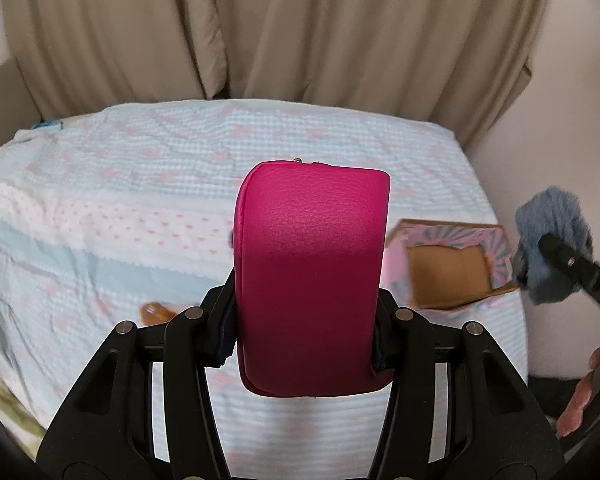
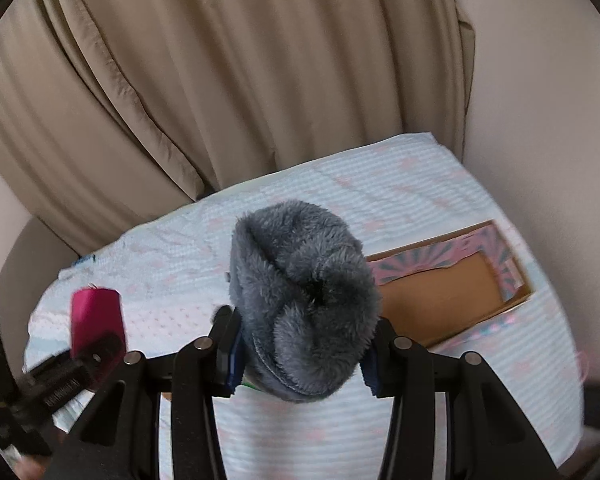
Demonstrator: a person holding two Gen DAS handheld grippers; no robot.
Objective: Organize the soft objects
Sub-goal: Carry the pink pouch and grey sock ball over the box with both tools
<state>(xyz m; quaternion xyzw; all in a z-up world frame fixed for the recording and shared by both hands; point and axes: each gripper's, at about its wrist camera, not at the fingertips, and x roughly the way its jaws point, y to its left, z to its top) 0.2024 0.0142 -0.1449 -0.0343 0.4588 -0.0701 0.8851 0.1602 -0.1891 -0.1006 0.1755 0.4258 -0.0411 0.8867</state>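
1. Your left tool [image 1: 306, 320] is clenched on the pink pouch [image 1: 312, 276]; both fingers press its sides, and the pouch stands upright between them, held above the bed [image 1: 100, 220].
2. The pouch has a grained, leather-like surface, and a small metal part shows at its top edge, at 12 o'clock. I cannot see any label on it.
3. Your right tool [image 2: 300, 356] is grasping the grey fluffy item [image 2: 304, 296], a plush thing that is folded on itself. It fills the gap between the fingers and is lifted over the bed.
4. In the left wrist view the right tool appears at 3 o'clock with the grey item, and some white letters are on its black body, but they are too blurred to read.
5. In the right wrist view the left tool is at 8 o'clock with the pink pouch, and white print on its body is also not readable.
6. The cardboard box [image 2: 452, 296] lies open on the bed at 3 o'clock of the grey item. Its rim has a pink and blue pattern, and the inside is plain brown.
7. A small orange object [image 1: 154, 312] lies on the bed cover at 9 o'clock of the left tool, too blurred to identify.
8. The beige curtain [image 1: 260, 28] hangs behind the bed at 12 o'clock.
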